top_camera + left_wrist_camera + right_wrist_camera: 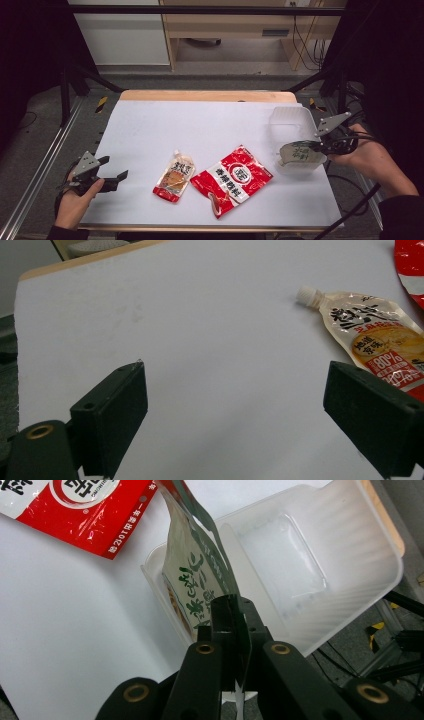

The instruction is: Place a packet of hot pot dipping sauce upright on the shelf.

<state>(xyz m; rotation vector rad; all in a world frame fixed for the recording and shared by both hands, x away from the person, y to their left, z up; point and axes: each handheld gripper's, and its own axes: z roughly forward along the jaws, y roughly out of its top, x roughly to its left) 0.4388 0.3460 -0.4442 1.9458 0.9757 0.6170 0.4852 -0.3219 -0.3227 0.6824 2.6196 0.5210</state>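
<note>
At the bottom of the high view we have both hands in. Lower left, the left claw [112,175] rests at the bench [150,130] edge with its jaws spread wide and nothing between them; its own view shows bare white sheet between the two black pads.

Just ahead, in the lower middle of the frame, two packets lie flat on the bench: a spouted pouch [174,176] with an orange label, and just to its right a red and white bag [232,178]. Neither is touched. We judge these are the part of the job left to do.

Farther right, at mid height, the right claw [314,146] is clamped shut on a green and white packet [299,153]. In the right gripper view the pads pinch the packet's edge [200,580] and the packet stands on edge, its lower part inside the near end of the clear plastic tub [345,575], whose far section looks empty. So the packet sits straight out from the claw tips, leaning toward the upper left of that view, over the tub's near wall.

We judge the packing as roughly one third along: one packet going in and not yet released, two waiting. At the far edge, a strip of bare wood shows beyond the white sheet.
</note>
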